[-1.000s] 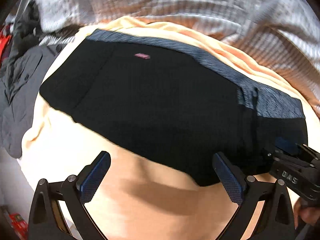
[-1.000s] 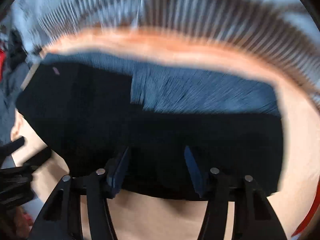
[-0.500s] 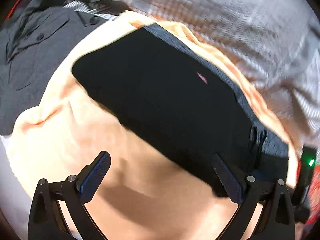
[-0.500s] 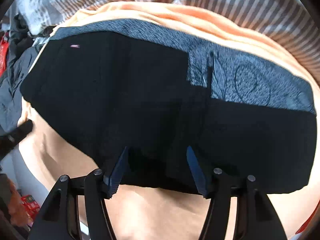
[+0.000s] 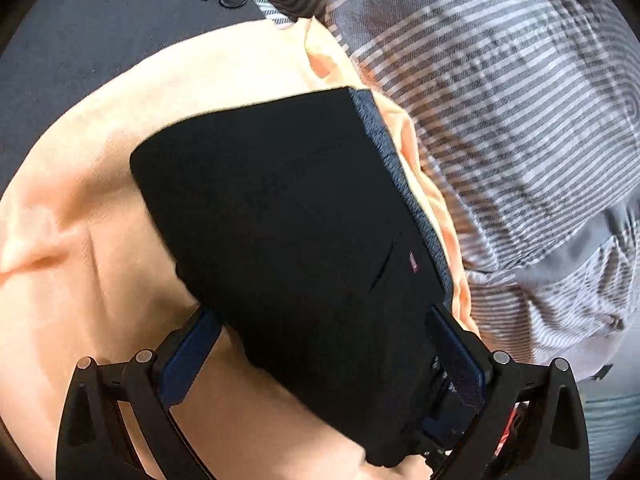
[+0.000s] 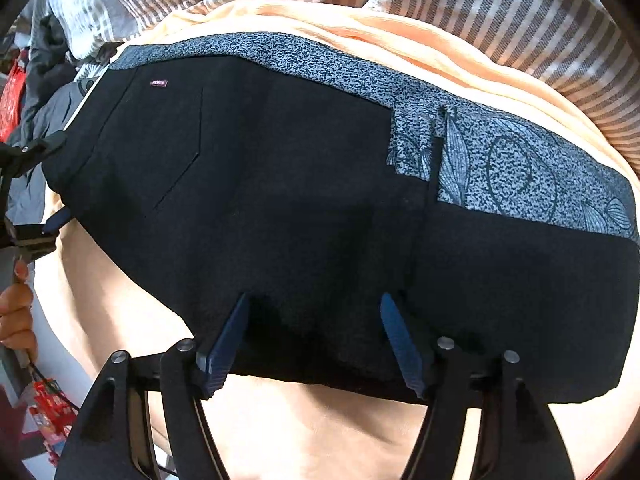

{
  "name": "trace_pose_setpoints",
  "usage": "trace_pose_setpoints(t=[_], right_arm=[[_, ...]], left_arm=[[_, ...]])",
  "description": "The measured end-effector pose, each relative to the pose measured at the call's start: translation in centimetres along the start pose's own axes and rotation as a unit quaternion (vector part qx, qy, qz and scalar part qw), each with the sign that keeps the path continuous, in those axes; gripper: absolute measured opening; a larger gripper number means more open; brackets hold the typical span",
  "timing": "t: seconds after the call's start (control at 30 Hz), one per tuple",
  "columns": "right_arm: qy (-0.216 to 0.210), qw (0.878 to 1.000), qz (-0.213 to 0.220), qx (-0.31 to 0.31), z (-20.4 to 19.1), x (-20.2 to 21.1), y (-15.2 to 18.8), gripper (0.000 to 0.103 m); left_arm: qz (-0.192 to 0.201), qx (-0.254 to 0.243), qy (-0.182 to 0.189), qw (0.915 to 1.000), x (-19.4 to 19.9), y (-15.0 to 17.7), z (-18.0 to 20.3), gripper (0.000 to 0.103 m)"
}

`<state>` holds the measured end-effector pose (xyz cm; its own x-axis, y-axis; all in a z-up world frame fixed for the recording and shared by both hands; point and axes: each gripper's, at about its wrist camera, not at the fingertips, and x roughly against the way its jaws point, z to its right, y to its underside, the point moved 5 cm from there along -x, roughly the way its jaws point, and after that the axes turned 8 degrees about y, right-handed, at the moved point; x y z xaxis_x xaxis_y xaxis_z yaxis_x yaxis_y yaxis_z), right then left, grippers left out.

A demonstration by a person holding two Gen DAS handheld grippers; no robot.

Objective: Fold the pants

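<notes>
Black pants (image 6: pixel 300 200) with a speckled grey-blue waistband (image 6: pixel 500 160) lie folded on a peach cloth (image 6: pixel 320 432). My right gripper (image 6: pixel 314 304) points steeply down over the near edge of the pants. Its jaws are opening, with black fabric under the gap and the pads not pressing on it. My left gripper (image 5: pixel 320 320) stands wide open astride the pocket end of the pants (image 5: pixel 288 220), one finger at each long edge. In the right wrist view, the left gripper (image 6: pixel 58 178) shows at the far left end, held by a hand (image 6: pixel 16 312).
Grey and white striped bedding (image 5: pixel 500 120) lies beyond the peach cloth (image 5: pixel 80 280). A dark grey buttoned shirt (image 5: pixel 120 20) sits at the upper left of the left wrist view. Red packaging (image 6: pixel 48 404) lies low at the left, off the bed's edge.
The left gripper has travelled along the pants to the pocket end and rolled, so the pants now run lengthwise between its fingers. The right gripper's fingers stand a little wider apart.
</notes>
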<state>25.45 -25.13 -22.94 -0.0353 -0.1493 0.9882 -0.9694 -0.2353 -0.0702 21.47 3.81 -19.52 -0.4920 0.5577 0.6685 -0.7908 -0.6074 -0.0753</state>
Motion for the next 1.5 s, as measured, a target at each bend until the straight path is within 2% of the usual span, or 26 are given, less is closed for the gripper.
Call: trace_pose_setpoints(t=[0.23,0.37,0.47,0.57,0.6,0.63,0.67,0.7,0.73,0.8,0.9,1.0,1.03,1.1,1.13,1.17,1.23,1.33,1.43,1.5], right_arm=[[-0.007,1.0,-0.009,-0.006,-0.3,-0.4,-0.6,0.074],[-0.006,1.0,-0.011,-0.004,-0.1,-0.4,-0.8,0.074],[-0.01,1.0,-0.012,-0.004,0.3,-0.3,-0.8,0.074],[-0.015,1.0,-0.011,-0.003,0.7,-0.1,-0.7,0.074],[-0.017,1.0,-0.012,-0.002,0.8,-0.1,-0.6,0.074],[-0.018,1.0,-0.015,-0.002,0.9,0.1,-0.7,0.074],[-0.02,1.0,-0.019,-0.004,1.0,0.4,-0.8,0.073],[-0.023,0.999,-0.021,-0.006,1.1,0.8,-1.1,0.073],[-0.026,0.999,-0.019,-0.008,1.1,1.5,-1.6,0.073],[-0.026,1.0,-0.007,-0.005,1.2,3.0,-2.7,0.073],[-0.044,0.999,0.015,0.002,0.7,5.8,-5.3,0.073],[-0.078,0.997,0.021,0.006,-0.5,8.2,-8.7,0.073],[-0.093,0.995,0.021,0.009,-1.3,9.0,-10.1,0.073],[-0.115,0.993,0.014,0.02,-3.0,10.2,-12.4,0.076],[-0.123,0.992,0.008,0.029,-4.0,10.7,-13.4,0.081],[-0.13,0.991,0.002,0.04,-5.3,11.1,-14.5,0.081],[-0.135,0.988,-0.016,0.067,-8.1,11.6,-16.6,0.081],[-0.135,0.984,-0.04,0.111,-11.8,11.4,-18.2,0.082],[-0.107,0.976,-0.07,0.175,-15.8,10.6,-19.5,0.082],[-0.101,0.973,-0.085,0.189,-17.5,10.3,-19.7,0.083]], left_arm=[[0.005,-0.017,0.053,0.9984,-0.1,-0.7,2.3,0.102],[-0.014,-0.025,0.026,0.9993,-1.8,-0.2,1.7,0.102],[-0.003,-0.025,0.01,0.9996,-2.2,-0.2,1.6,0.102],[-0.001,-0.035,-0.034,0.9988,-3.1,-0.3,2.2,0.102],[0.0,-0.041,-0.053,0.9977,-3.3,-0.2,2.5,0.096],[0.003,-0.052,-0.085,0.995,-3.3,-0.2,2.6,0.082],[0.003,-0.063,-0.114,0.9915,-3.4,-0.1,2.7,0.074],[0.002,-0.076,-0.143,0.9868,-3.3,0.0,2.7,0.056],[-0.001,-0.094,-0.164,0.9819,-3.2,0.1,2.7,0.048],[0.002,-0.117,-0.178,0.9771,-2.9,0.2,3.1,0.038],[0.005,-0.176,-0.212,0.9613,-2.8,0.8,4.6,0.031],[0.018,-0.264,-0.266,0.9269,-3.2,2.1,7.0,0.029],[0.022,-0.299,-0.286,0.9101,-3.3,2.7,7.8,0.029],[0.025,-0.339,-0.302,0.8907,-3.5,3.5,8.9,0.029],[0.026,-0.356,-0.306,0.8825,-3.7,3.8,9.4,0.029],[0.026,-0.37,-0.309,0.8757,-3.8,4.1,9.8,0.029],[0.028,-0.379,-0.312,0.8708,-3.9,4.2,10.3,0.029],[0.025,-0.384,-0.315,0.8677,-3.7,4.0,10.2,0.029],[0.025,-0.391,-0.314,0.865,-3.8,4.1,10.3,0.029],[0.025,-0.39,-0.313,0.8658,-3.7,4.1,10.2,0.029]])
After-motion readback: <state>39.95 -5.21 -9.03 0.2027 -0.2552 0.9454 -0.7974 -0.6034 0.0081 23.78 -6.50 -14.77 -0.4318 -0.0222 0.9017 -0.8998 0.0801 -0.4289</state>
